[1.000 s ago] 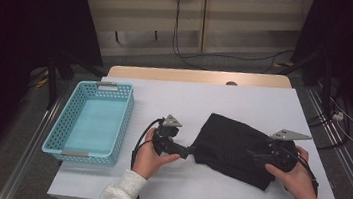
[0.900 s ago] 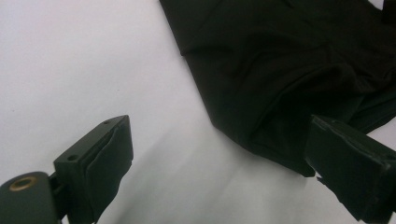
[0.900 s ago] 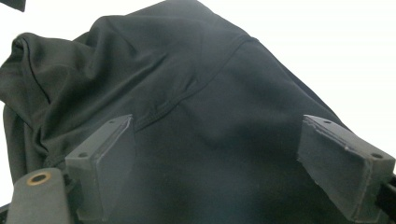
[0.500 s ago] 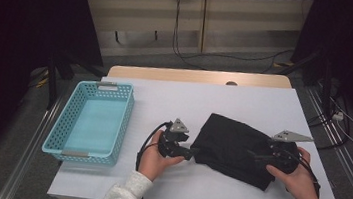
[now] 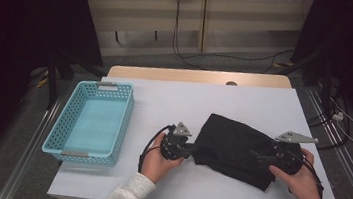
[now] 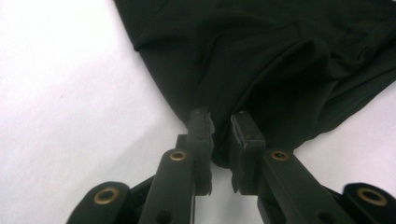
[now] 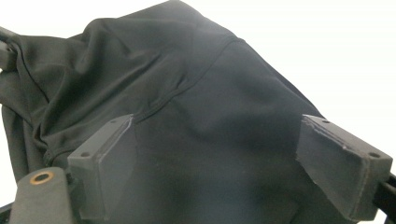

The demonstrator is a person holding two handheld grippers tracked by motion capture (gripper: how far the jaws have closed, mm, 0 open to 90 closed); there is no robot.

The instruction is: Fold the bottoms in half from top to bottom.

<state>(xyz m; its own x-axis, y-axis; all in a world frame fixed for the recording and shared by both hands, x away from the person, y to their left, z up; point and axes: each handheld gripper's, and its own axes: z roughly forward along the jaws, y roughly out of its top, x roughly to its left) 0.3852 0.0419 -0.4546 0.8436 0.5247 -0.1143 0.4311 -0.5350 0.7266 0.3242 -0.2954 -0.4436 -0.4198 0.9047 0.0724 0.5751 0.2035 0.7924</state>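
The left gripper [image 6: 219, 135] had just been closing and pinched the black garment's [image 5: 239, 149] left corner, mid-table, while the right gripper [image 7: 233, 158] stood wide open over its right side, ungrasped.

A white table [image 5: 245, 100] stands on grey floor [image 5: 248, 67] before beige wall panels [image 5: 243, 21].
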